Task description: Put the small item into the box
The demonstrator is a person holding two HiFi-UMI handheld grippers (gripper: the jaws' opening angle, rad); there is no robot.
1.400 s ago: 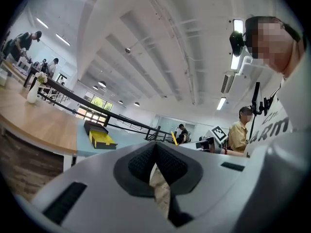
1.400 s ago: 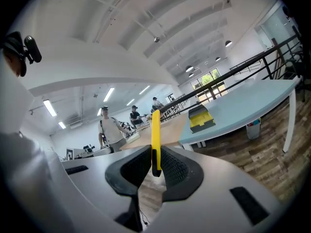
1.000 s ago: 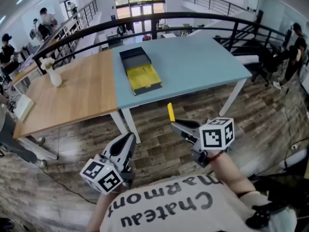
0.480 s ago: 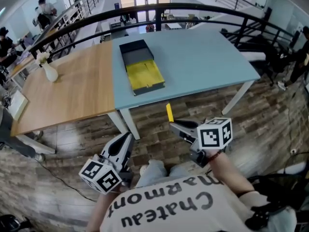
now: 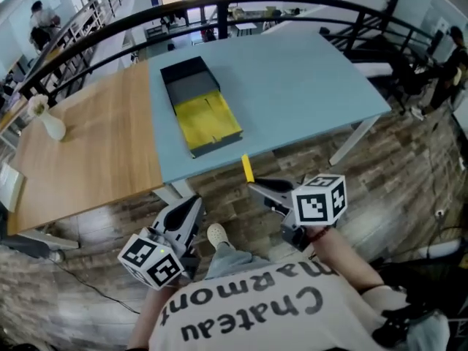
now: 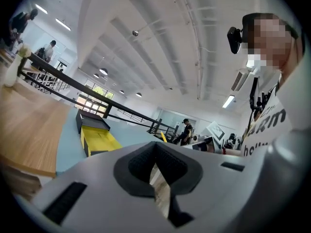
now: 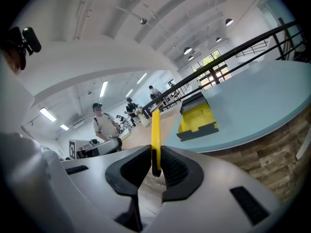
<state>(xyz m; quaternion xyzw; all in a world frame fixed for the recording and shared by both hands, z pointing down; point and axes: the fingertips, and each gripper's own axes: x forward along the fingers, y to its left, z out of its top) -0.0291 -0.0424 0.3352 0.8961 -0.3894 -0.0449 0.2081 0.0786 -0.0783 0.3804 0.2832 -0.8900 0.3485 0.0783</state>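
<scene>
An open dark box (image 5: 184,74) with a yellow lining lies on the blue table (image 5: 292,79), near its front left edge. It also shows in the left gripper view (image 6: 95,135) and the right gripper view (image 7: 197,118). My right gripper (image 5: 256,189) hangs in front of the table edge, above the floor, shut on a thin yellow strip (image 5: 248,170) that stands upright between its pads (image 7: 155,130). My left gripper (image 5: 194,202) is lower left of it, short of the table, jaws together with nothing in them (image 6: 155,147).
A wooden table (image 5: 88,145) with a white vase (image 5: 50,126) adjoins the blue one on the left. A dark railing (image 5: 292,9) curves behind both. The wearer's shoe (image 5: 216,235) steps on the plank floor below. People stand far off at the left and the right.
Both grippers have come closer to the table's front edge, the right one still carrying the yellow strip. The box now lies nearer in view, and a shoe shows below.
</scene>
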